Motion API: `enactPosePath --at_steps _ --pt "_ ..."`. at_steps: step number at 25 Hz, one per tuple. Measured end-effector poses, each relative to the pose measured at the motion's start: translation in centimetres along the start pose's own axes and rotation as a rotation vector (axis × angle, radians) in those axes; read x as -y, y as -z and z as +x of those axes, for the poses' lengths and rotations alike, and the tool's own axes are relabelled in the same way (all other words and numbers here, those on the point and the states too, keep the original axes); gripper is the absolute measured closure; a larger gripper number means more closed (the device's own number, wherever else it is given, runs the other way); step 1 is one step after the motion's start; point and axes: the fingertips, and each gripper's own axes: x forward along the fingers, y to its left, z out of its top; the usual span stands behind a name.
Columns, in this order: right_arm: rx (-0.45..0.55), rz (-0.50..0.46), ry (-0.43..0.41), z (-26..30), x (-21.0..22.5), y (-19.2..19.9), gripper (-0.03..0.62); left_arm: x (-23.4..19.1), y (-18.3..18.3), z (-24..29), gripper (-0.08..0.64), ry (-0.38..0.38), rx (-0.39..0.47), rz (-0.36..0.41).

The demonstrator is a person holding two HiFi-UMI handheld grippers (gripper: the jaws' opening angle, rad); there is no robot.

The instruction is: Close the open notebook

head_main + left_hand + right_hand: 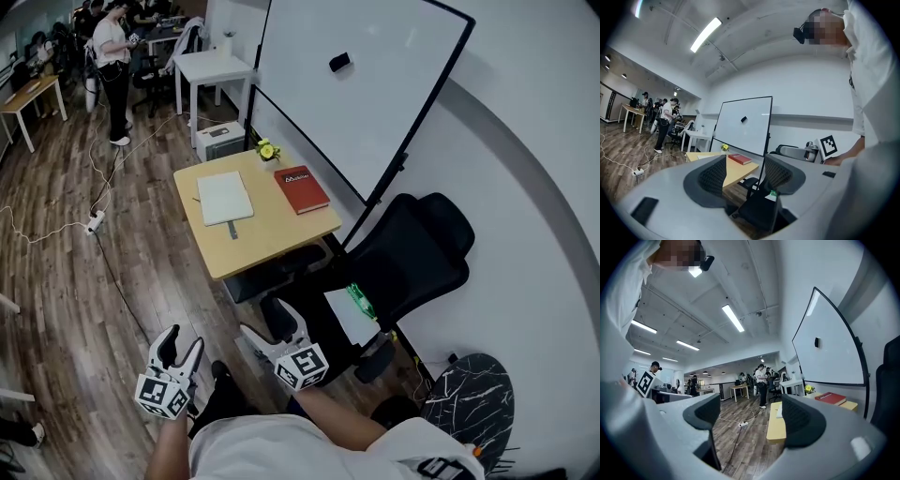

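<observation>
In the head view the white notebook (225, 197) on the desk (281, 239) is too small to tell whether its pages lie bare, and the cover print of the red book (301, 188) is unreadable. At 5 o'clock a dark marbled disc (466, 403) is cut by the bottom edge. In the left gripper view, the left gripper (745, 174) hides most of the desk and all but a sliver of the notebook behind its own jaw.

Office, whiteboard (361, 89) on stand, wooden desk (281, 232), black swivel chair (417, 248), ceiling strip lights (732, 318)
</observation>
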Motion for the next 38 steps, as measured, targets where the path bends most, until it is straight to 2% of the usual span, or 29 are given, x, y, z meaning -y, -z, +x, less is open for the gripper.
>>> enactPosePath --at_steps 13,21,28,38 --pt "-0.040 0.004 0.026 15.3 5.9 -0.5 0.178 -13.2 -3.2 11.1 0.314 0.071 -0.024 -0.045" --pt "-0.047 -0.005 0.026 21.9 8.1 -1.1 0.178 -19.2 -4.5 15.9 0.314 0.111 -0.026 -0.071" --pt "-0.046 0.015 0.038 26.4 13.1 -0.9 0.179 -23.7 -4.4 21.1 0.319 0.121 -0.037 -0.108" --pt "-0.061 0.090 -0.022 36.4 23.0 -0.2 0.183 -30.1 -4.6 32.5 0.322 0.106 -0.104 -0.169"
